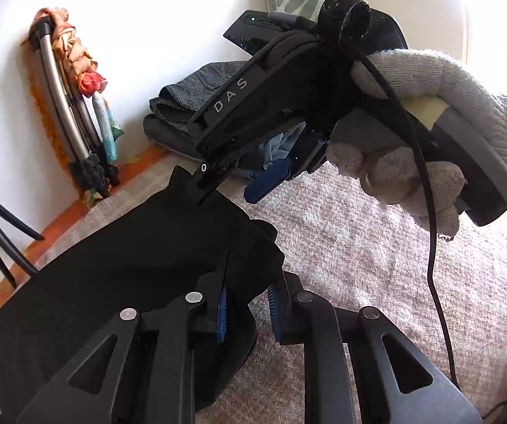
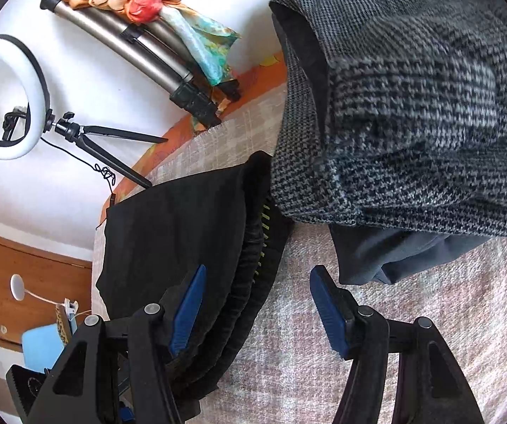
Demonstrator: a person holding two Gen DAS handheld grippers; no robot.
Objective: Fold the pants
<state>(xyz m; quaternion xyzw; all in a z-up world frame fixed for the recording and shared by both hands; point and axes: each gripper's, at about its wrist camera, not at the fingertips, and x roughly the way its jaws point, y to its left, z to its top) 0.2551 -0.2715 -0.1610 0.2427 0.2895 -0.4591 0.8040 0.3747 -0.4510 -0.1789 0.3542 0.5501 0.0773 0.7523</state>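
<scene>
The black pants [image 1: 119, 265] lie folded on the pale blanket [image 1: 377, 247], also in the right wrist view [image 2: 172, 219] with the elastic waistband [image 2: 239, 300] toward me. My left gripper [image 1: 248, 307] is open over the pants' near edge, the left pad on the cloth. My right gripper [image 2: 257, 314] is open, its left finger above the waistband, gripping nothing. It also shows in the left wrist view [image 1: 232, 187], held by a gloved hand [image 1: 447, 134] above the pants' far end.
A stack of folded clothes [image 2: 412, 106], grey houndstooth on top, sits on the blanket right of the pants. A tripod [image 2: 140, 56] wrapped in scarves leans on the wall. A ring light [image 2: 2, 95] stands at left.
</scene>
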